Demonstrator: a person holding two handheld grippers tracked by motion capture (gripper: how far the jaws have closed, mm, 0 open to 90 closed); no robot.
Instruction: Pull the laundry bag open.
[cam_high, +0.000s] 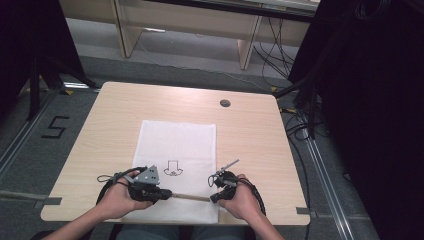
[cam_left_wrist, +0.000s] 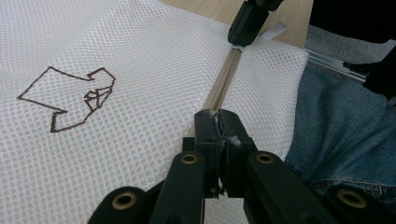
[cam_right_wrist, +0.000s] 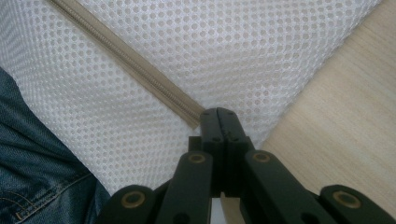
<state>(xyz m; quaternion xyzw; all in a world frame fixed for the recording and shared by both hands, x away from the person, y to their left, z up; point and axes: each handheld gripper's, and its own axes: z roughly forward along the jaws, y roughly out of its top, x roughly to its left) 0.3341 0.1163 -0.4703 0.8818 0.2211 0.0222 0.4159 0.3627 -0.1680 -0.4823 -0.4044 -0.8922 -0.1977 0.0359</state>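
Observation:
A white mesh bag (cam_high: 177, 140) lies flat on the wooden table (cam_high: 250, 130), with a brown stitched mark (cam_high: 173, 169) near its front. A beige zipper (cam_high: 192, 197) runs along the bag's near edge between the two grippers. My left gripper (cam_high: 167, 194) is shut on the zipper's left part; in its own view the zipper (cam_left_wrist: 226, 77) runs straight out of the closed jaws (cam_left_wrist: 218, 114) toward the right gripper (cam_left_wrist: 240, 42). My right gripper (cam_high: 214, 198) is shut on the other end, where the zipper (cam_right_wrist: 135, 65) stops at its jaws (cam_right_wrist: 219, 112). What sits between the pads is hidden.
The bag's front edge hangs near the table's front edge, over the person's jeans (cam_left_wrist: 341, 121). A round cable hole (cam_high: 225, 103) sits at the back right of the table. Bare wood (cam_right_wrist: 336, 116) lies to the bag's right.

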